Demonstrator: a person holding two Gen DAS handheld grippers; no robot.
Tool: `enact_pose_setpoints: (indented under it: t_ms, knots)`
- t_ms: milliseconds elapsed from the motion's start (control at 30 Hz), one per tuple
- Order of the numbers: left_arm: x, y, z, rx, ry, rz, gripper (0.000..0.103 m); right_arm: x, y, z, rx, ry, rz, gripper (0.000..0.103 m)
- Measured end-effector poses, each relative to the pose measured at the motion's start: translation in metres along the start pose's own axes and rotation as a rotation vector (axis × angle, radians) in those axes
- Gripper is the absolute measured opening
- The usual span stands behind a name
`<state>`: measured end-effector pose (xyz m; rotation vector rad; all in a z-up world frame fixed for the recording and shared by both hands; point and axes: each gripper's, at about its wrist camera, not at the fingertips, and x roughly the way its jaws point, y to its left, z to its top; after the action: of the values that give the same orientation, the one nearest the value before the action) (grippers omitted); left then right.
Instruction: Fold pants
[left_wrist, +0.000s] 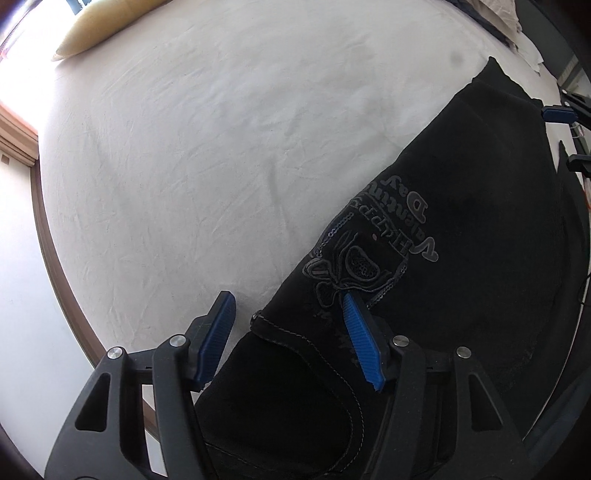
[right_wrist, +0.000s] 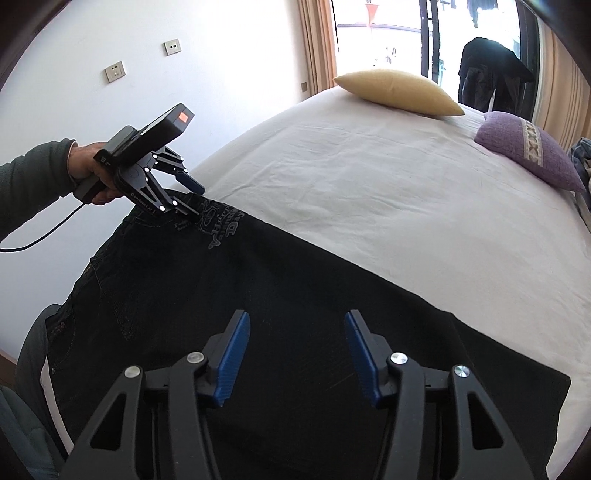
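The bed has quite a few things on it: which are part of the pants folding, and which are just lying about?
Part of the job:
- black pants
- left gripper, jaws open at the waistband
- right gripper, jaws open over the legs

Just lying about:
- yellow pillow
- purple cushion
- dark clothes hanging by the window

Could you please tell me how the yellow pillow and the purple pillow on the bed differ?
The yellow pillow is plain and smooth; the purple pillow is textured knit with a pale patterned band. The yellow pillow lies farther off, toward the window; the purple pillow lies nearer, at the right edge. Both rest on the white sheet, apart from the pants.
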<state>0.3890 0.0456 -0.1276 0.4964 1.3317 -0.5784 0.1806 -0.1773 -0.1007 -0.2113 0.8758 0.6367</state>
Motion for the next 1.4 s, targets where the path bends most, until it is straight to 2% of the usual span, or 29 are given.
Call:
enact_pose_setpoints:
  t_ms: [33, 133, 233, 300, 467, 700, 833, 967, 1000, 1100, 1233, 1400]
  knots:
    - [0.003, -0.001, 0.003, -0.002, 0.004, -0.001, 0.04, 0.003, -0.001, 0.005, -0.007, 0.005, -0.001, 0.055]
    - [0.003, -0.008, 0.004, 0.018, -0.002, 0.057, 0.017, 0.009, -0.004, 0.021, -0.037, 0.014, -0.002, 0.054]
    - [-0.008, -0.019, -0.003, 0.032, -0.064, 0.103, 0.011, 0.02, -0.005, 0.037, -0.098, 0.029, -0.009, 0.054]
    - [-0.019, -0.032, -0.013, 0.038, -0.124, 0.143, 0.01, 0.029, -0.005, 0.046, -0.142, 0.049, -0.011, 0.053]
    - [-0.05, -0.066, -0.043, 0.063, -0.273, 0.221, 0.009, 0.054, -0.004, 0.062, -0.238, 0.116, 0.004, 0.041]
    - [-0.072, -0.097, -0.072, 0.116, -0.398, 0.293, 0.009, 0.093, 0.007, 0.079, -0.342, 0.182, 0.011, 0.039]
    - [-0.074, -0.1, -0.074, 0.135, -0.423, 0.311, 0.009, 0.11, 0.016, 0.082, -0.394, 0.228, 0.021, 0.038]
    - [-0.079, -0.101, -0.083, 0.135, -0.422, 0.309, 0.009, 0.118, 0.017, 0.085, -0.401, 0.259, 0.035, 0.021]
    - [-0.079, -0.101, -0.082, 0.13, -0.423, 0.307, 0.009, 0.119, 0.017, 0.084, -0.403, 0.265, 0.042, 0.013]
    - [-0.073, -0.091, -0.074, 0.119, -0.427, 0.304, 0.009, 0.119, 0.018, 0.081, -0.399, 0.276, 0.042, 0.007]
    - [-0.079, -0.089, -0.082, 0.101, -0.435, 0.301, 0.009, 0.112, 0.02, 0.081, -0.359, 0.251, 0.029, 0.005]
    - [-0.084, -0.094, -0.086, 0.058, -0.453, 0.295, 0.009, 0.101, 0.034, 0.076, -0.311, 0.207, -0.035, 0.003]
